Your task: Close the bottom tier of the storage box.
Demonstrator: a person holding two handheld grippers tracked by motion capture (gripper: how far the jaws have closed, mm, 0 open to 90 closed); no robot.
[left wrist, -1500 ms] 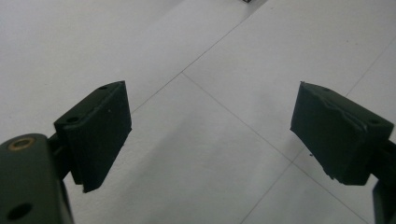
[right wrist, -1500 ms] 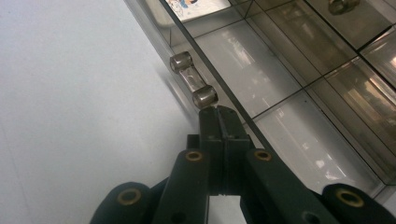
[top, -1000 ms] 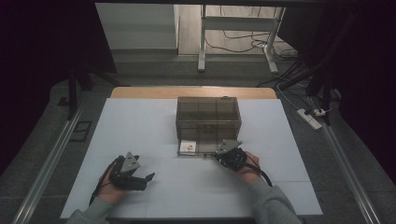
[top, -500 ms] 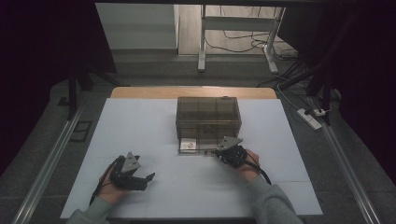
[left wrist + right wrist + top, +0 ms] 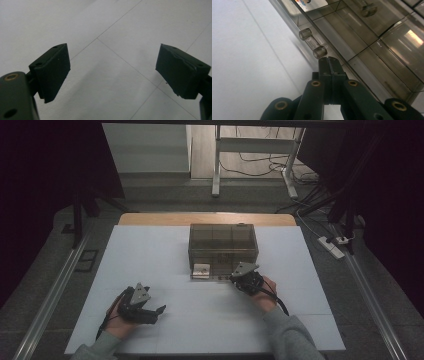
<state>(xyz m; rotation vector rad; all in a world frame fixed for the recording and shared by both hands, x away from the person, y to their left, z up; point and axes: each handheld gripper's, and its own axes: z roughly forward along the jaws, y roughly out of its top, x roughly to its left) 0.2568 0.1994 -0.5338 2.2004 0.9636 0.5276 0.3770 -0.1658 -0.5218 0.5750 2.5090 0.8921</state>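
Smoky clear drawer box standing mid-tabletop, front facing the person. Right gripper at the box's front face, jaws shut tight with nothing between them, tips just beside the clear bar handle of a drawer; contact unclear. White card lying at the box's front left. Left gripper resting low near the tabletop's front left, well apart from the box, jaws wide open and empty

The left claw sits at the lower left of the high view, gripped in the left hand, its jaws spread wide and pointing right. The right claw, held by the right hand just right of centre, has its jaws pressed together, pointing up-frame.
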